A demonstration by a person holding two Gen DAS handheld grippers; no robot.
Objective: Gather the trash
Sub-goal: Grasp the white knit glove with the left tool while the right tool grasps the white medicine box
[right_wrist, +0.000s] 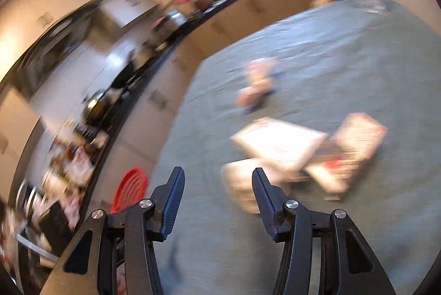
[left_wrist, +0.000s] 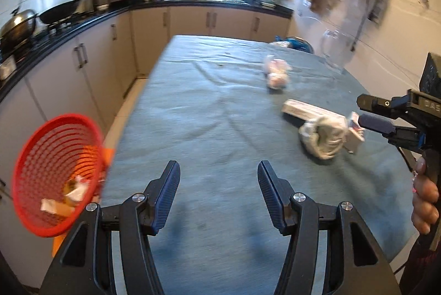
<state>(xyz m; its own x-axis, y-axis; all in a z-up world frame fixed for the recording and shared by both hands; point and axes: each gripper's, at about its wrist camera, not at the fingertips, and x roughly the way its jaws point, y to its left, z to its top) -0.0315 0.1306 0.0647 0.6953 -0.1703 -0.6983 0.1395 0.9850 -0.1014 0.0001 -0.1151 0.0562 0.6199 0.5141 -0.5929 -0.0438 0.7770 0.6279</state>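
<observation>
I take the red basket as my landmark: it hangs off the left edge of the table, tilted, with a few scraps of paper already lying in it. My left gripper sits just to the right of that basket, over bare cloth, its jaws partly apart with nothing between them.

The trash left to gather lies well across the table from the basket, on the far right side: a crumpled grey wad resting against a flat white box, with a smaller printed box beside it, and a pinkish wrapped lump further back. My right gripper is nosing toward that pile, jaws partly apart and empty (its view is badly smeared, so I would not trust fine detail there).

My worries from here:
- The wad leans on the boxes; a sloppy close could shove the pile along the cloth instead of catching one piece.
- The wad looks soft and loose, so a shallow pinch may let it slip on the carry back.
- The basket is far from the pile and tipped; a hasty drop could miss its rim, or scraps could spill out.
</observation>
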